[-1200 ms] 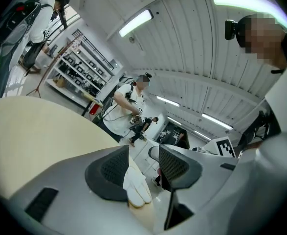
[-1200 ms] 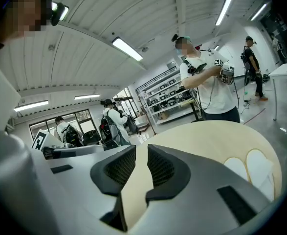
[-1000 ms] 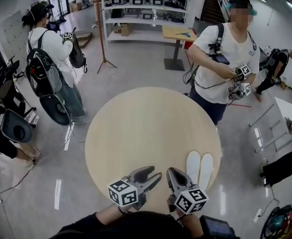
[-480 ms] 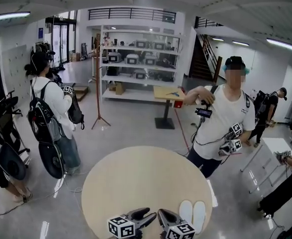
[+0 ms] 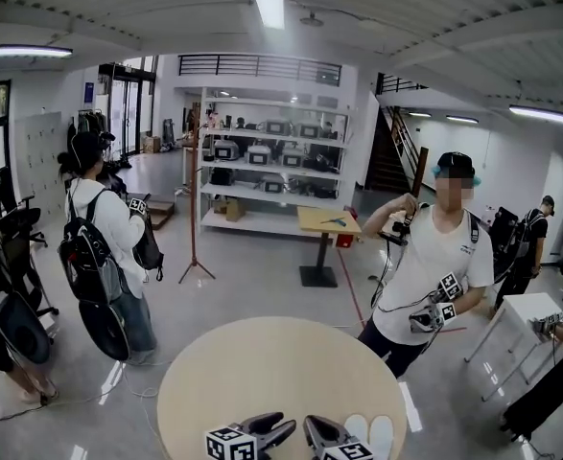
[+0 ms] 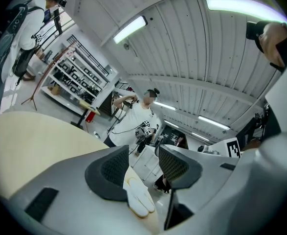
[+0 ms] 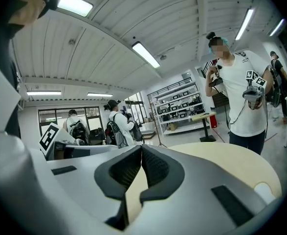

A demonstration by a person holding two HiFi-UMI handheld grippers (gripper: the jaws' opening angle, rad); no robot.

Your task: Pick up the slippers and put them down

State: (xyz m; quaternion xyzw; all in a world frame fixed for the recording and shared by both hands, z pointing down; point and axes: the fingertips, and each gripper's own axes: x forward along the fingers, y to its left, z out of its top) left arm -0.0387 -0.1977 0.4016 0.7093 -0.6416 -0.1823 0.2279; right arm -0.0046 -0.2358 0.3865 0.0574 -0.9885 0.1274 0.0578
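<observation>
Ok, status:
table (image 5: 262, 372): round, pale wood top. Both grippers sit low over its near edge, side by side.
slippers (image 5: 371, 431): white pair, lying flat and close together on the table at its near-right edge, just right of the right gripper. Neither gripper touches them, and the bottom of the head view cuts them partly off.
left gripper (image 6: 143, 151): jaws spread, nothing pinched. Its own view shows the slippers through the gap, lying on the table past the pads, not between them.
right gripper (image 7: 141, 147): jaws pressed together at the tips, with nothing between them. Only the tabletop shows behind the closed pads.
marker cube (image 5: 231, 444): black-and-white squares, on the left gripper at the bottom of the head view.
person in white T-shirt (image 5: 433, 266): stands beyond the table on the right, one arm raised, with marker cubes at waist level.
person with backpack (image 5: 104, 247): stands at left, back turned, well apart from the table.
shelving (image 5: 271, 156): white rack with boxes against the far wall.
small desk (image 5: 329, 222): wood top on a single post, in front of the shelving.
</observation>
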